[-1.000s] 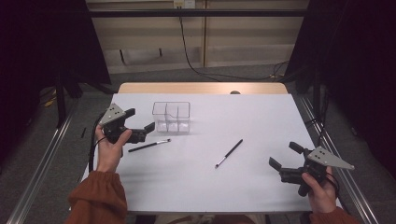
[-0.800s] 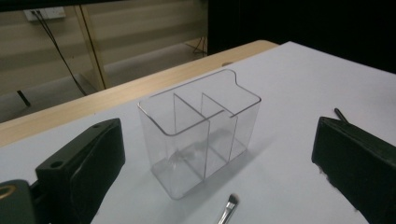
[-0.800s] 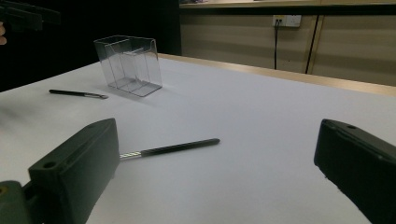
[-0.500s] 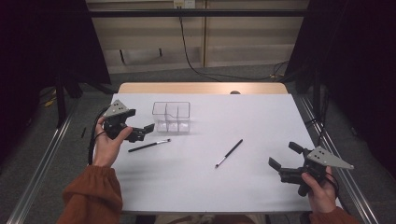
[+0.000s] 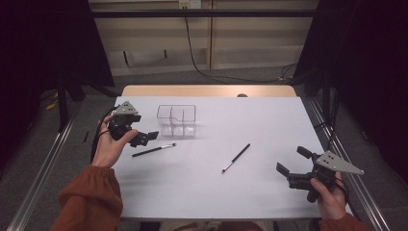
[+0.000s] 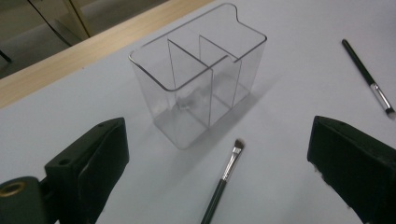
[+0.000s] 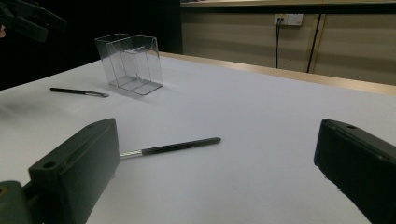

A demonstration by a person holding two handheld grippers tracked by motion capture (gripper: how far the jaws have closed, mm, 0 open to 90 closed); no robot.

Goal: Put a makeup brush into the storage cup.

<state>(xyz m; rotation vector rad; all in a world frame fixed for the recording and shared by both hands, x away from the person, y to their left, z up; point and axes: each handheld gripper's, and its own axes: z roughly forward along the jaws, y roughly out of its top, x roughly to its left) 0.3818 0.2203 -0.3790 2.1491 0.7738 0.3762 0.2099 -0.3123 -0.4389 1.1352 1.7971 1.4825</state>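
Overhead, left gripper [image 5: 144,137] raised, jaws spread, brush [image 5: 154,150] below

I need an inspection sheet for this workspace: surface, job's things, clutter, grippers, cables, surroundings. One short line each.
Surface: white table, wooden strip at the far edge.
Job's things: clear organizer upright, compartments empty; left brush lying flat near it; right brush lying flat mid-table.
Clutter: nothing seen.
Grippers: left gripper open, raised beside the left brush; right gripper open, near the right edge; both empty.
Cables: a black wall cable hanging behind the table.
Surroundings: dark curtains on both sides, metal rails along the table.
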